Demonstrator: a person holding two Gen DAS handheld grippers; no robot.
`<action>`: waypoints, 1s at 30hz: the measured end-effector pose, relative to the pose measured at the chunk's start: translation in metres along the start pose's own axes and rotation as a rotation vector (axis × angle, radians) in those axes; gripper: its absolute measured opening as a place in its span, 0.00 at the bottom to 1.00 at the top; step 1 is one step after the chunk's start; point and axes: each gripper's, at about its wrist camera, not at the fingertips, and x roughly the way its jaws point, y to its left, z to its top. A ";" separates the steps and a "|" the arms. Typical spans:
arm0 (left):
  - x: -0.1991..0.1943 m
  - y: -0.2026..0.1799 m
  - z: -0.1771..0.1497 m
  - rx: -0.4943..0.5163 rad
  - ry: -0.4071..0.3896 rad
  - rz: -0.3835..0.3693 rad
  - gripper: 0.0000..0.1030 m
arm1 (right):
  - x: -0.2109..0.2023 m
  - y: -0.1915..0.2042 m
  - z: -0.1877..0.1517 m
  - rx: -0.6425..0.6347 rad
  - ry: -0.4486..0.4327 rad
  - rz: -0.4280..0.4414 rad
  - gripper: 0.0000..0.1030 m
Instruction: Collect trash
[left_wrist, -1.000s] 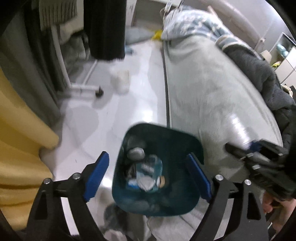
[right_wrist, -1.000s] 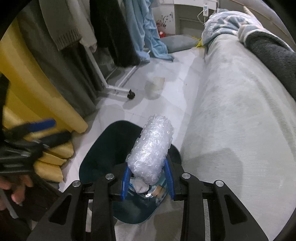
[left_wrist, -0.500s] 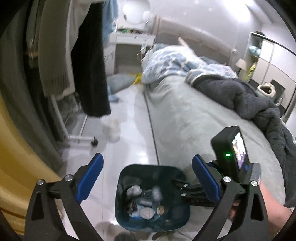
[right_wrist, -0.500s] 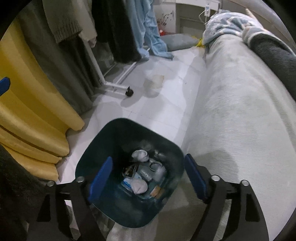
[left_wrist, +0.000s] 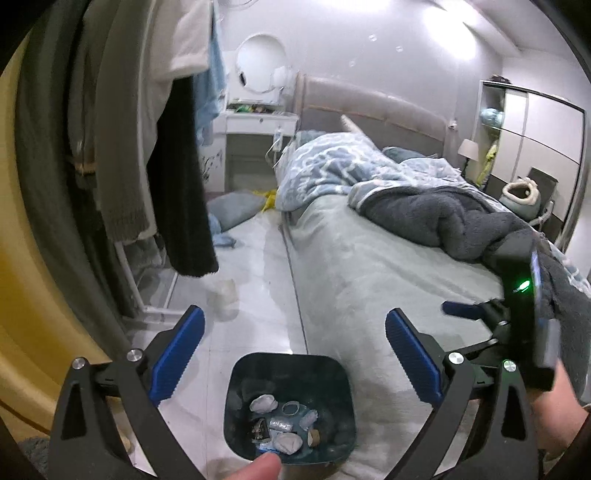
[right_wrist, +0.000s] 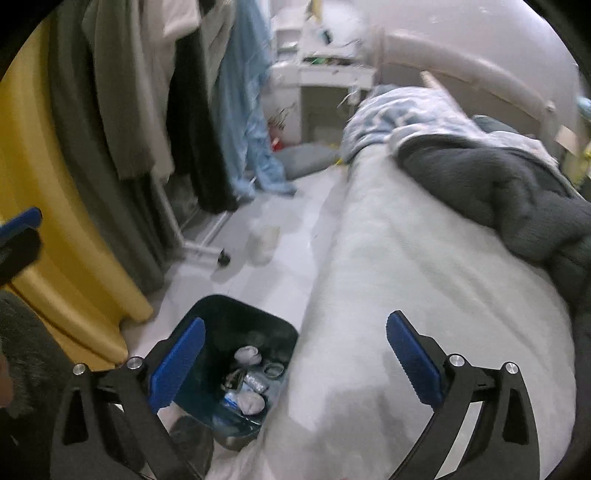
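Both the left gripper (left_wrist: 293, 354) and the right gripper (right_wrist: 295, 360) hang with jaws spread wide and nothing between them. Just below stands the dark teal trash bin (left_wrist: 236, 384), holding crumpled trash (left_wrist: 263, 403), on the floor against the bed (left_wrist: 369, 258); farther down the floor lies a pale plastic container (left_wrist: 223, 297).

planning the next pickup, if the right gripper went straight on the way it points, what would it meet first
Probably the grey bed cover: the right gripper, jaws open, points over the bed's near edge, with the trash bin off to its left. Depth is unclear.
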 end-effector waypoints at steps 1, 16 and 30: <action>-0.004 -0.006 0.000 0.016 -0.012 0.002 0.97 | -0.010 -0.003 -0.003 0.010 -0.015 -0.010 0.97; -0.028 -0.059 -0.007 0.087 -0.040 -0.100 0.97 | -0.138 -0.068 -0.097 0.201 -0.221 -0.284 0.97; -0.041 -0.102 -0.023 0.180 -0.063 -0.195 0.97 | -0.186 -0.073 -0.145 0.269 -0.250 -0.446 0.97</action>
